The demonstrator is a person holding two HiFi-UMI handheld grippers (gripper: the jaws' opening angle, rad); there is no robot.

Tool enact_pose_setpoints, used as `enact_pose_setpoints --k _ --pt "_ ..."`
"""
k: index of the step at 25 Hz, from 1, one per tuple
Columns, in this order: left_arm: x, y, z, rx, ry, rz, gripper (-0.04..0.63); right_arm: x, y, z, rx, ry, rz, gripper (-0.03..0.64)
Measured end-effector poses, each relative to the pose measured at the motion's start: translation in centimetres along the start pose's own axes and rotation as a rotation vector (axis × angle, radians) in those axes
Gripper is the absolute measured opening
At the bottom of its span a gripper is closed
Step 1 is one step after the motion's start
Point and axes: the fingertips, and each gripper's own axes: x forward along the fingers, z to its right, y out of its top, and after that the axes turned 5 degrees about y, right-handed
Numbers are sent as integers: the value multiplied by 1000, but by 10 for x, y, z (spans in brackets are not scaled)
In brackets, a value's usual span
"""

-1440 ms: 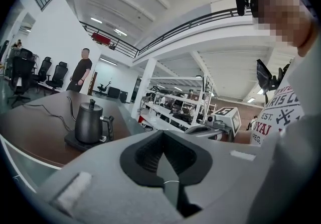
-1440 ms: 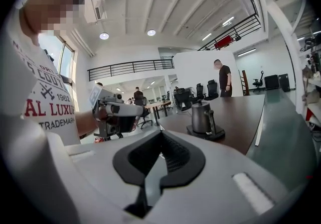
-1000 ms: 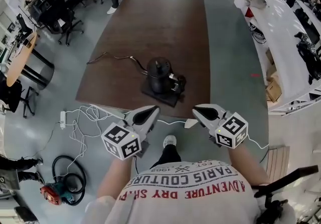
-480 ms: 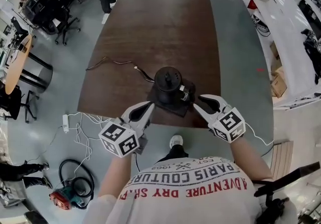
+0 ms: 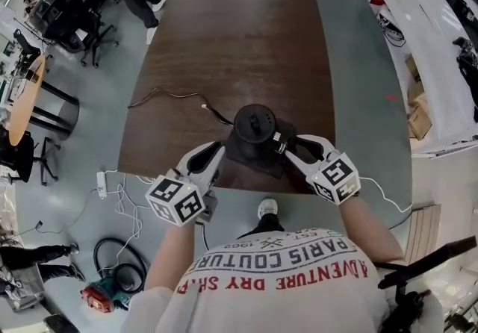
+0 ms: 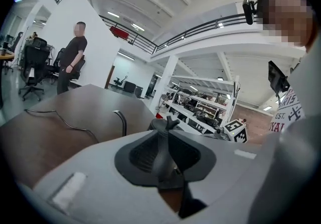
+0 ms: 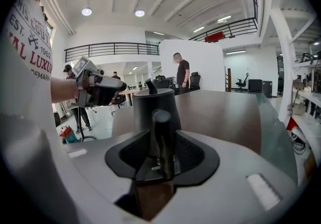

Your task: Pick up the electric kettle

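A long, dark brown wooden table (image 5: 246, 40) seen from above. Near the middle of its near edge lies a flat dark base (image 5: 263, 165), and on it stands a black electric kettle (image 5: 255, 126). A thin cable (image 5: 168, 95) snakes from the left edge toward the kettle.

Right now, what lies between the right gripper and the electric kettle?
Nothing in the way. The right gripper view shows the right gripper, jaws just opening, astride the handle of the electric kettle.

White short-sleeved T-shirt (image 5: 278, 290), red and grey lettering (image 5: 276, 268)
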Motion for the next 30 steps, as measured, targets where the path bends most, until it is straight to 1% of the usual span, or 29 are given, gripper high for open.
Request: enact_pose_setpoints --k 6,11,16,19,23,25,30 --pt "19 2 -40 9 84 -16 138 10 0 2 -10 4 -16 130" --pt "40 -3 -69 16 135 -45 141 12 0 -1 -16 24 -14 112" --pt "65 -5 -79 29 145 -57 141 8 -3 3 -8 24 -7 114" --pt "74 -5 -80 30 139 -44 141 8 -4 2 -10 26 -4 112" --pt "78 1 -79 36 137 -27 137 10 -1 -1 -16 30 -2 110" --pt "78 5 -77 42 151 -19 60 8 0 -1 -16 32 0 110" --pt "79 5 -75 28 159 -1 52 6 -2 0 -18 33 1 110"
